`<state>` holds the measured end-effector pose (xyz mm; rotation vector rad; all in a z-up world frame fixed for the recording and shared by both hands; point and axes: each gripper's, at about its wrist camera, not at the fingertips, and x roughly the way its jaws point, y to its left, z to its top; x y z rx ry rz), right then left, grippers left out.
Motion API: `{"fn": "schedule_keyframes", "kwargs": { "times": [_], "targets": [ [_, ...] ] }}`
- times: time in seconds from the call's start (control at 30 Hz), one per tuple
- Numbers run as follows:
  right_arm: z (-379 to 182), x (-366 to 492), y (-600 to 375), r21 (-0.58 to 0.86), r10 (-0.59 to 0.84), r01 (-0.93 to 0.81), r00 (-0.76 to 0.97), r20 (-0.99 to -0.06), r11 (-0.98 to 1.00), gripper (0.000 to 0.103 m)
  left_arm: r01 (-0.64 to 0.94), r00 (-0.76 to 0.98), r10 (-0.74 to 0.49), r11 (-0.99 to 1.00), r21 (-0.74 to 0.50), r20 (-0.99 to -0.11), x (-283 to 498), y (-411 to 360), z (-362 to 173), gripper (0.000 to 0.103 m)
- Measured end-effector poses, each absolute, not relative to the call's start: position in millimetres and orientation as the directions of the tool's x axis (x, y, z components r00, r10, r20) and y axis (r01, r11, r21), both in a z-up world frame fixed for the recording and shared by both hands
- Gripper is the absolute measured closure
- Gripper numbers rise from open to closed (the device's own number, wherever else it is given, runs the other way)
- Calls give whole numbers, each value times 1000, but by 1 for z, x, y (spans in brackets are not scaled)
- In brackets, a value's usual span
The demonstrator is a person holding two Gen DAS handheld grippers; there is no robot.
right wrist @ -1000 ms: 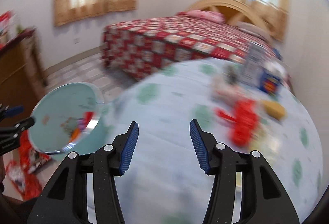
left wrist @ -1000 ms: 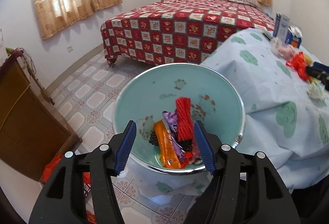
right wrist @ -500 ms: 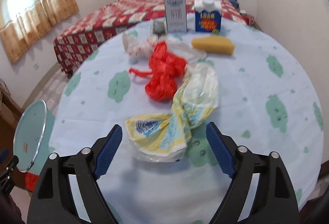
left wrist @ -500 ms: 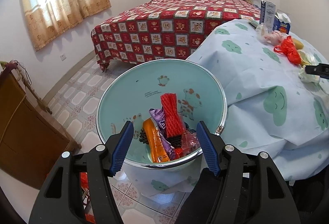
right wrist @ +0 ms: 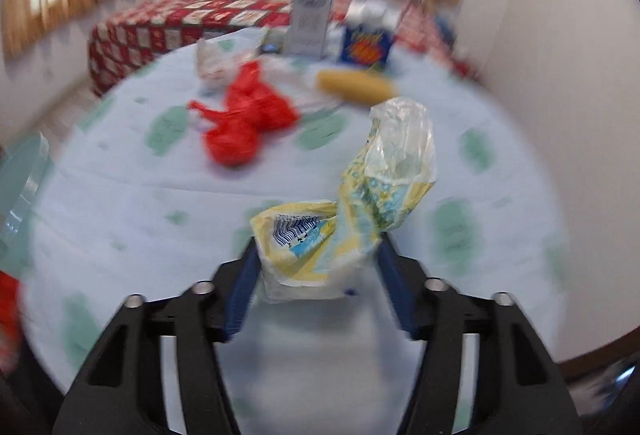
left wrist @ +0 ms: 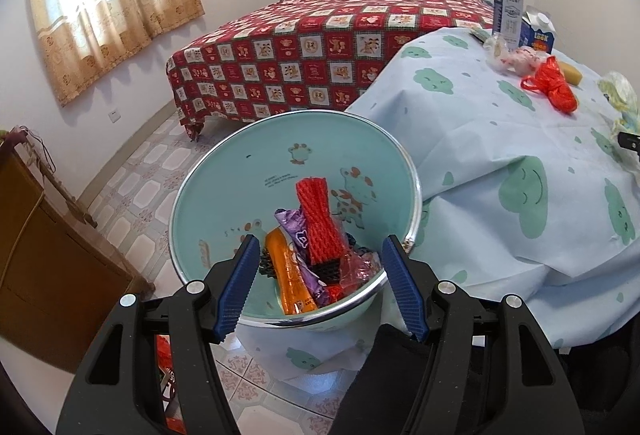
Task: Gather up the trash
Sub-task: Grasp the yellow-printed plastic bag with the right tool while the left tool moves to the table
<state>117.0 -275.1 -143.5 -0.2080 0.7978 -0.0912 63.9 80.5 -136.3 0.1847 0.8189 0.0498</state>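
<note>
Two claws in play. Left claw (left wrist: 318, 277): jaws set wide, nothing pinched between the pads; the near rim of the teal basin (left wrist: 224, 171) sits in the gap, and how the basin is carried cannot be told. Basin stands off the bench edge, tipped toward the camera.

Basin contents, four pieces plain to see:
- red foam net (left wrist: 318, 223)
- purple wrapper (left wrist: 296, 231)
- orange wrapper (left wrist: 290, 279)
- red cellophane scrap (left wrist: 356, 269)

Right claw (right wrist: 316, 277): jaws have just been closing a little from wide, straddling the yellow-and-blue plastic bag (right wrist: 344, 231); pads lie at the bag's sides, but blur hides whether they press on it yet.

Bench (right wrist: 140, 219), cloud-print cloth, items outstanding:
- red plastic bag (right wrist: 244, 123), well behind the yellow one
- clear crumpled bag (right wrist: 212, 65)
- yellow sponge (right wrist: 356, 87)
- tall carton (right wrist: 310, 19)
- blue carton (right wrist: 366, 43)

Step in hand, by judgement: pickup of the yellow-and-blue bag. Next move calls for pinching the bag's bunched middle firmly, lifting clear of the cloth without snagging it, then carrying left to the basin. Thin film may slip.
</note>
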Motion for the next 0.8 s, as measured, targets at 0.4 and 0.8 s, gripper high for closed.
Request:
{"fn": "schedule_keyframes", "kwargs": {
  "times": [0.4,0.8],
  "targets": [
    [-147,115,-341,148,-33,206,681,-732,967,37,41,696,109,981,190,-710,71,64,-132,40],
    [-148,118,-345,153,5,152,695,-719,976,78,132,713,17,978,159,-701,93,0,-120,40]
  ]
}}
